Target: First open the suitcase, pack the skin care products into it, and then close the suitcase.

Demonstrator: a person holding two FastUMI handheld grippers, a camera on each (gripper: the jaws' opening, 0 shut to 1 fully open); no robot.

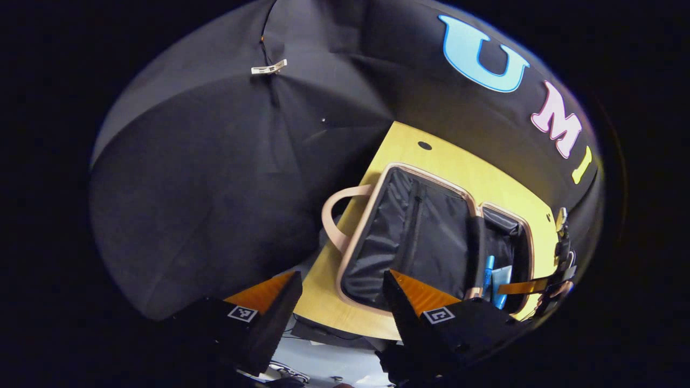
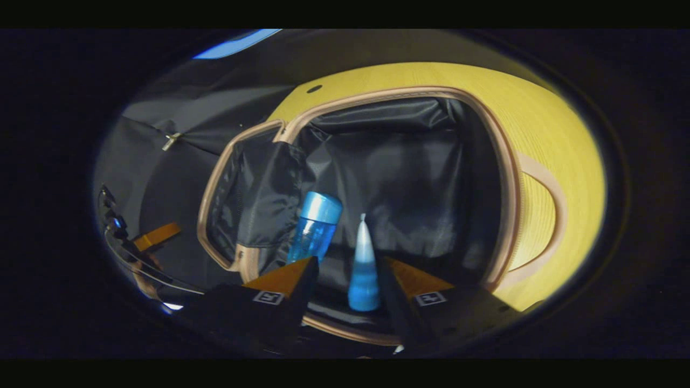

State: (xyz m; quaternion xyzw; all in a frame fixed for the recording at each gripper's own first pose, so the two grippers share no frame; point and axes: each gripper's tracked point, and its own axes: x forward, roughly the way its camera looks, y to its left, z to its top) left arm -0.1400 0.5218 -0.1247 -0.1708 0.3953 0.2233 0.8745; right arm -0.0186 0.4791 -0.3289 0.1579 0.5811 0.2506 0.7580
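The suitcase [image 1: 431,180] lies open on a yellow table [image 1: 447,156], with a pink rim, black lining and a pink handle [image 1: 330,215]. My left gripper [image 1: 342,285] hovers open above its near edge with nothing between the fingers. Inside the far half I see a blue bottle [image 1: 488,275] and a blue tube [image 1: 501,280], with my right gripper [image 1: 560,258] over them. In the right gripper view, the right gripper [image 2: 346,267] is open over the suitcase [image 2: 511,205]. The blue tube [image 2: 364,269] stands between its fingers. The blue bottle [image 2: 315,226] leans to the left.
Black cloth walls surround the table [image 2: 539,124]. A white clip [image 1: 268,68] holds the cloth at the back. The left gripper [image 2: 116,226] shows at the left edge of the right gripper view. A pale floor [image 1: 323,366] lies below the table's near edge.
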